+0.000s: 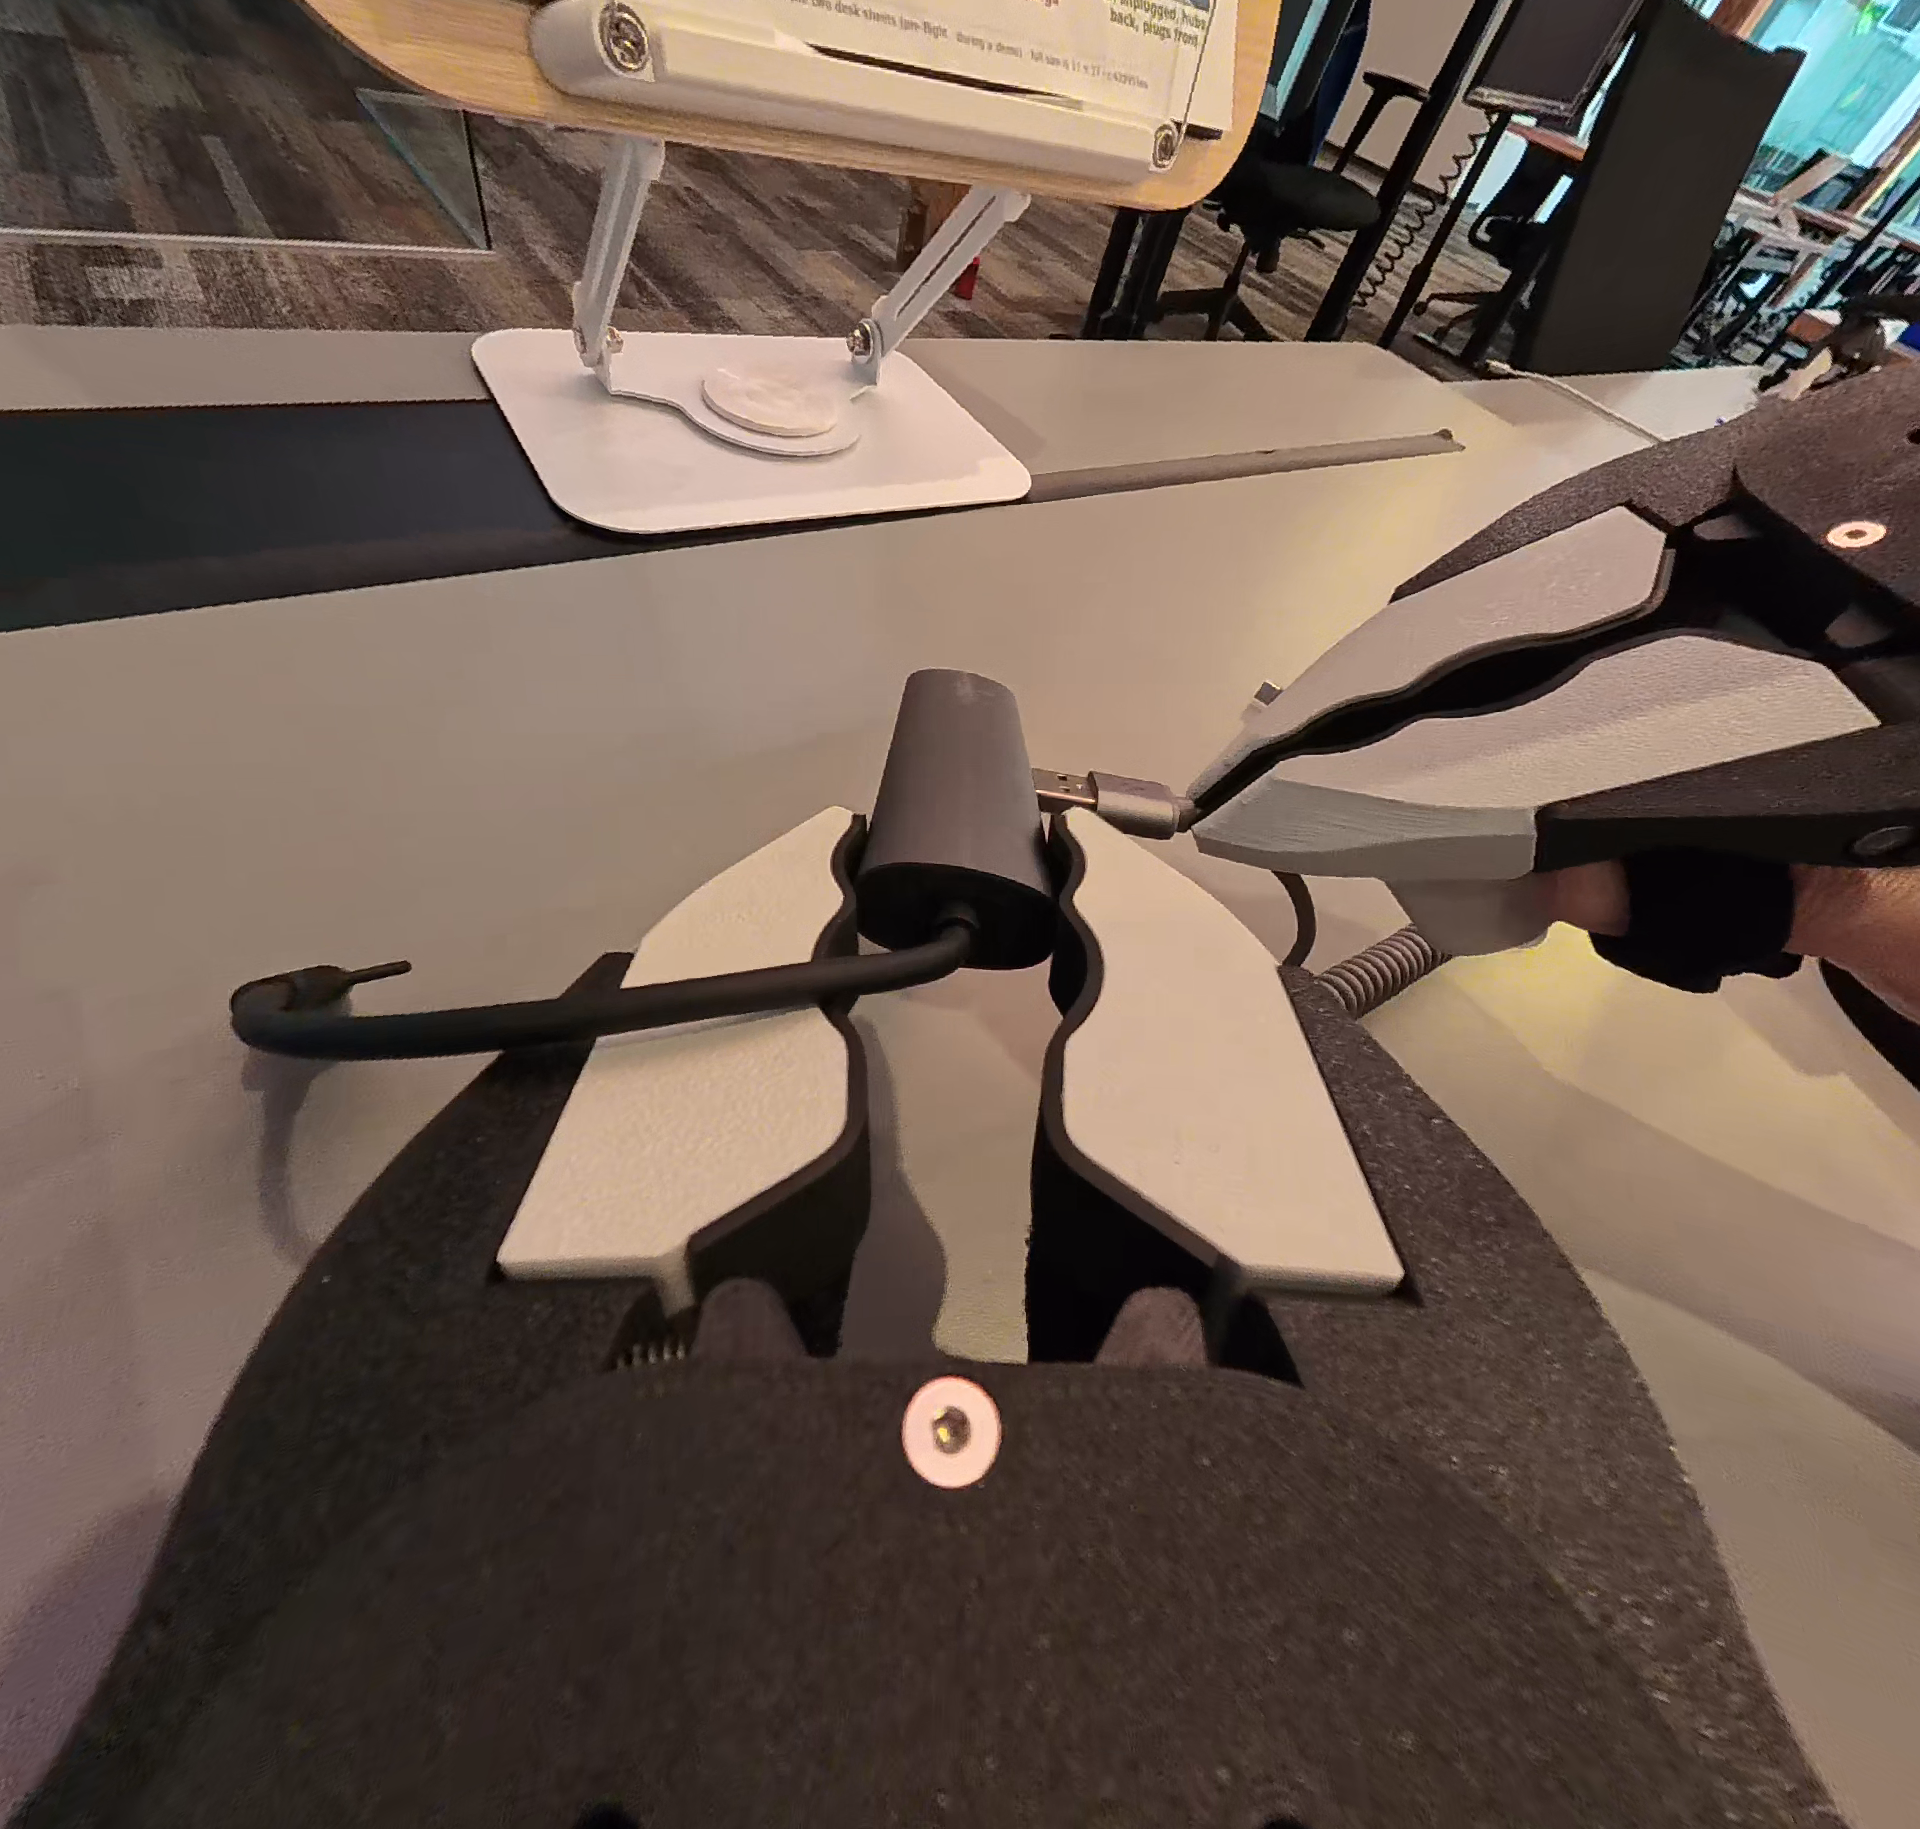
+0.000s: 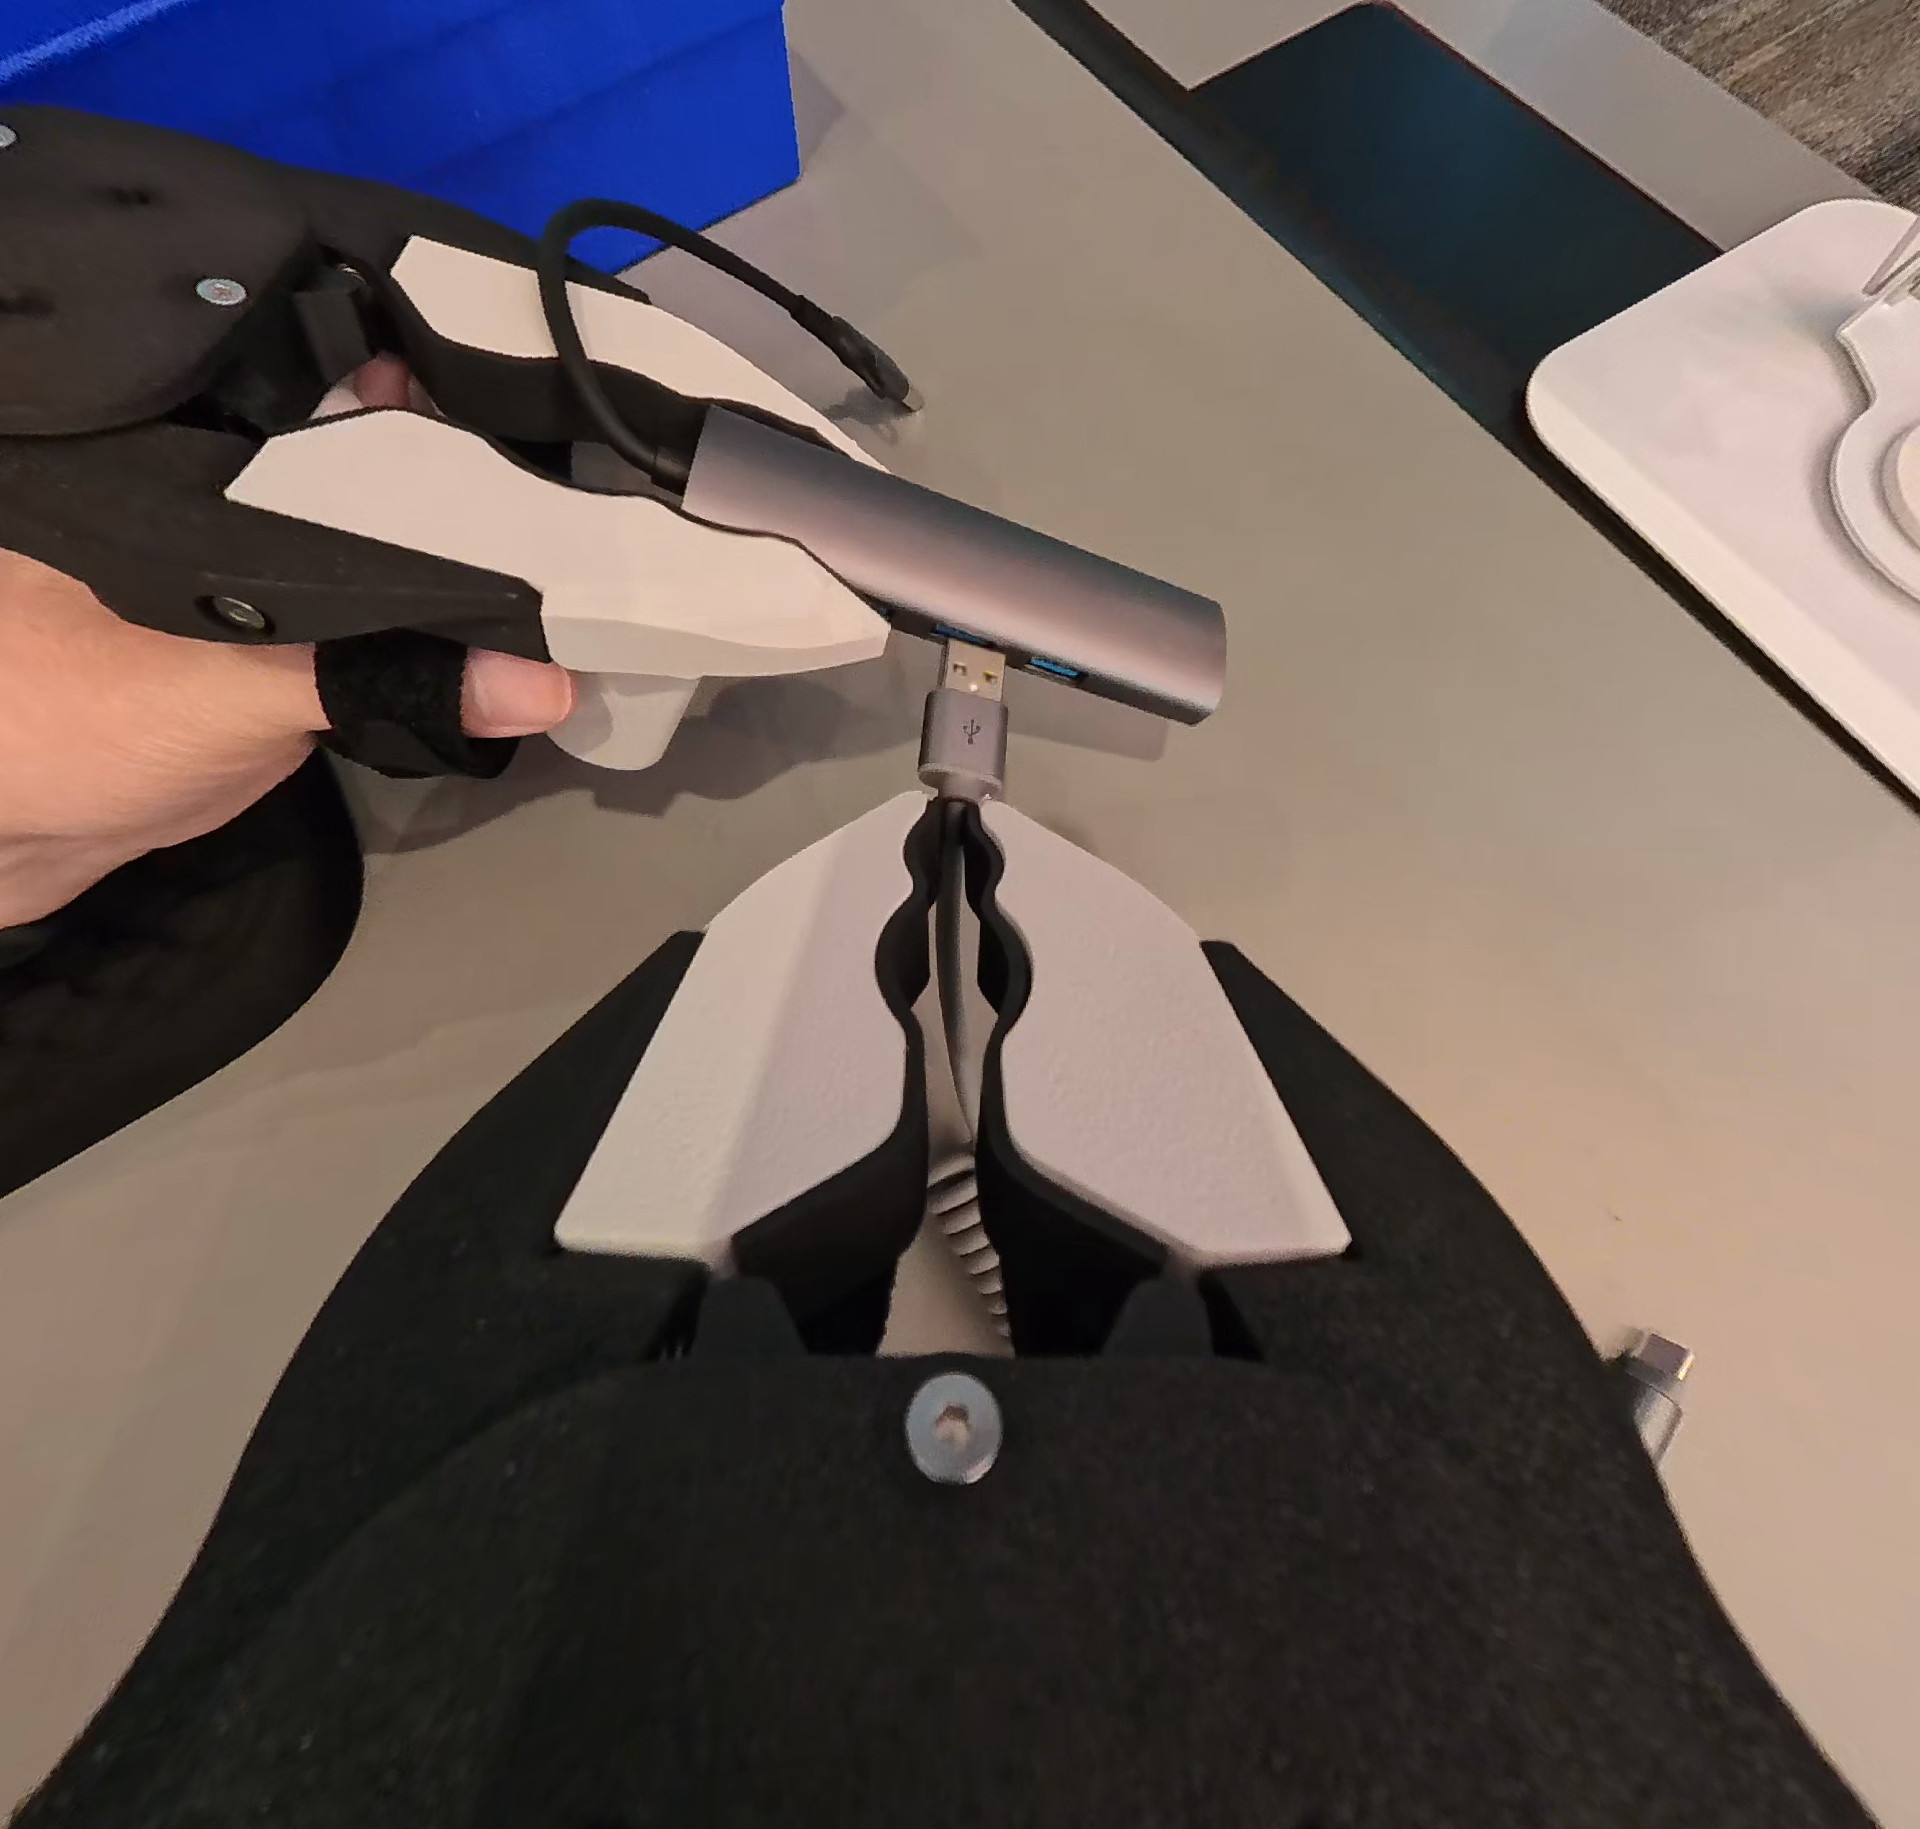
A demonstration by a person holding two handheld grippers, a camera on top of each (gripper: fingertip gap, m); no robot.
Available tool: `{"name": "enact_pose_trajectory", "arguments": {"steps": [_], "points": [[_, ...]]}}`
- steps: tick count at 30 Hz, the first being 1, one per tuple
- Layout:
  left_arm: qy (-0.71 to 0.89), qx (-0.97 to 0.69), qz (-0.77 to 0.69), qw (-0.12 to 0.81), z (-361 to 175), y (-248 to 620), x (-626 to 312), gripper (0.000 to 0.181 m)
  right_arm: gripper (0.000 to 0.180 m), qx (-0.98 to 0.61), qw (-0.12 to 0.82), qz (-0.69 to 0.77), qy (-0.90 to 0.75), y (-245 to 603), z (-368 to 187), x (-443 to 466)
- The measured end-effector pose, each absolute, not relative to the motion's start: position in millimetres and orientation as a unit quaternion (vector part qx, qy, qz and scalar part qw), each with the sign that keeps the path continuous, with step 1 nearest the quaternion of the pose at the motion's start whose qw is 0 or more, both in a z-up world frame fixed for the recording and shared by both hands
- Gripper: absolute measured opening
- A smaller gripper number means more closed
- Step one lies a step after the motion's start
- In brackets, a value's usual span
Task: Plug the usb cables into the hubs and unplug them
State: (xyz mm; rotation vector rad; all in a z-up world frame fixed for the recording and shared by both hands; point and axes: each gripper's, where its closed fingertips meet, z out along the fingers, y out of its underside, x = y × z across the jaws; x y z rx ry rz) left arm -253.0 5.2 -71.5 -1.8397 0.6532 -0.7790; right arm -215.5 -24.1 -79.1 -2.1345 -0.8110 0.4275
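My left gripper [image 1: 956, 844] is shut on a dark grey USB hub [image 1: 956, 771] and holds it above the grey desk. The hub's short black tail cable [image 1: 582, 1010] hangs off to the left. My right gripper [image 2: 951, 808] is shut on a grey USB cable just behind its USB-A plug [image 2: 964, 730]. The plug's metal tip is at the mouth of a blue port on the side of the hub [image 2: 987, 553], and most of the metal shell still shows. In the left wrist view the right gripper [image 1: 1195, 813] brings the plug [image 1: 1101, 797] in from the right. The left gripper [image 2: 842, 543] is at the left in the right wrist view.
A white stand base [image 1: 748, 429] with a tilted board stands at the back of the desk, partly on a dark strip [image 1: 260, 491]. A blue bin [image 2: 416, 34] is behind the left gripper. The cable's coiled part [image 1: 1371, 969] lies at the right. A loose grey plug [image 2: 1657, 1384] lies on the desk. The left gripper's tips are roughly 5 cm from the right gripper's.
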Motion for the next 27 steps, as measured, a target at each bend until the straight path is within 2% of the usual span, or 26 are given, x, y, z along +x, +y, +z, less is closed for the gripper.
{"name": "enact_pose_trajectory", "arguments": {"steps": [6,13,17,20,27], "points": [[0.249,-0.759,-0.34,0.496,-68.9,7.2,-256.7,0.032,0.003,-0.839,0.395,0.216,-0.305,-27.0,-75.3,-217.7],[0.209,-0.725,-0.406,0.515,-49.9,9.9,-264.7,0.033,0.003,-0.782,0.385,0.435,-0.225,-33.9,-58.6,-214.4],[0.204,-0.729,-0.395,0.521,-49.5,13.0,-270.1,0.032,0.003,-0.766,0.354,0.497,-0.203,-34.0,-69.2,-208.2],[0.208,-0.736,-0.374,0.524,-52.1,15.0,-272.8,0.032,0.003,-0.788,0.336,0.473,-0.205,-31.6,-83.1,-203.6],[0.228,-0.746,-0.333,0.53,-55.2,16.3,-274.9,0.032,0.003,-0.86,0.28,0.273,-0.328,-37.7,-119.5,-207.5]]}}
